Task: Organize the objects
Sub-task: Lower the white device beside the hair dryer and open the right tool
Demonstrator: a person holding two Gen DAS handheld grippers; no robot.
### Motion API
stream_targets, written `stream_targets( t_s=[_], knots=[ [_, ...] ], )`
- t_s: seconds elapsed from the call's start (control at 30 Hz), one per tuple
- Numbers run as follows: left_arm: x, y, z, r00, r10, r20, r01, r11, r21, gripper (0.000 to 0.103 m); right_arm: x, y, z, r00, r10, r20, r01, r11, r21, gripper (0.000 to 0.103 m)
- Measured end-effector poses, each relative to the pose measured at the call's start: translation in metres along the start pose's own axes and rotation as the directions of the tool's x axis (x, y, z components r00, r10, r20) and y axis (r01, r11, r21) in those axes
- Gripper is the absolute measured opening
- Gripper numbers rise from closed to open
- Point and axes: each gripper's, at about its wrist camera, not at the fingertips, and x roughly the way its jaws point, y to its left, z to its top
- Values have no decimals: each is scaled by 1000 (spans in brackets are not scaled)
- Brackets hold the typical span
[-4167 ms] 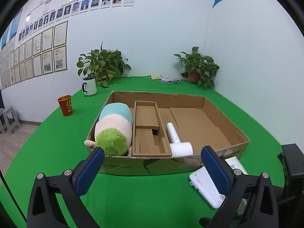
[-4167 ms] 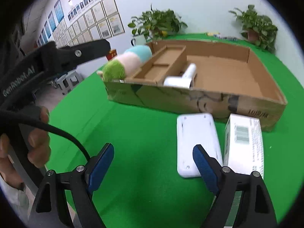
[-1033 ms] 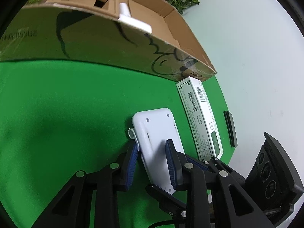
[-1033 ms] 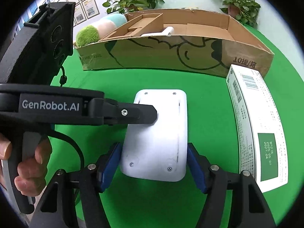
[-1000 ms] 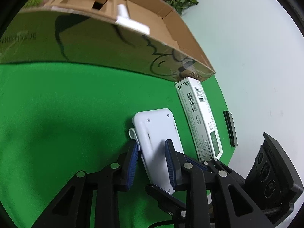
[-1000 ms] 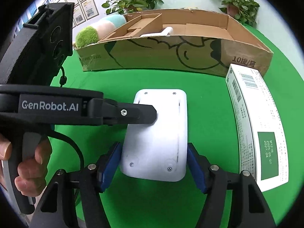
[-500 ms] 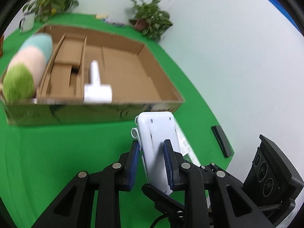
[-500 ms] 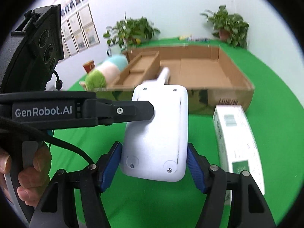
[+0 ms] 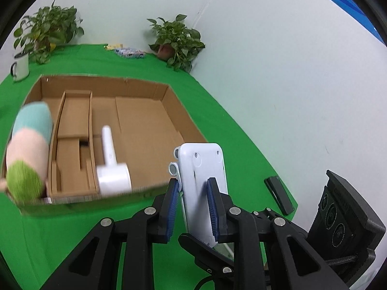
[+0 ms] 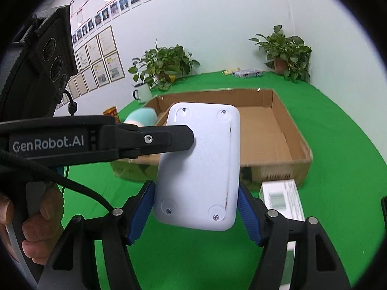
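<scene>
1. Since both of my grippers have hold of the same white plastic device (image 10: 198, 166), I judge it a two-handed carry: my right gripper (image 10: 197, 213) spans its full width near the bottom end, blue pads pressed to both long edges, and my left gripper (image 9: 193, 205) pinches its thin dimension, jaws nearly shut, one pad on the back face and one on the front

2. The device hangs in the air, clear of the green table (image 10: 338, 145), in front of the near wall of the cardboard box (image 9: 145, 125) and roughly level with its rim; its back, with four screws and round feet, faces my right camera

3. It looks like a hard, smooth moulded shell, stiff enough not to bend between my pads, and I would guess fairly light for its size. Smooth plastic is slippery, so I would rather trust the wide grip across the edges than the thin pinch

4. There is a small loop or knob (image 9: 173, 169) on one side near my left pad; I would keep my pads off it, as it looks like the part most likely to snap

5. The box already holds a plush toy (image 9: 29, 154) along its left wall and a white handheld appliance (image 9: 112, 169) beside the inner cardboard tray; the wide bare floor on the right looks the natural place, set down flat rather than dropped

6. A white carton (image 10: 283, 199) lies on the table by the box corner
</scene>
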Motion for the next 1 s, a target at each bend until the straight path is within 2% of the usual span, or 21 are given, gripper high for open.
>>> stream_targets(
  t_s=[0.27,0.43,0.6,0.73,0.87,1.0],
  knots=[
    [17,9,91,1000,27,9,-27,1000,-5,21,31,-15,78,1000,19,13,-18,1000,-12,66],
    [43,34,120,999,36,-29,-38,998,-50,21,61,-26,105,999,38,-26,-38,999,-6,66],
    [81,71,116,994,47,-101,-58,991,-117,21,100,-37,103,990,70,-122,-68,997,21,66],
    [109,92,101,983,58,-173,-85,985,-149,21,128,-46,89,974,98,-203,-88,994,57,66],
    [134,108,86,965,76,-252,-124,976,-178,21,152,-56,74,950,132,-284,-107,989,104,66],
    [151,120,77,953,71,-294,-136,969,-207,21,167,-61,63,926,156,-344,-114,984,140,66]
  ],
)
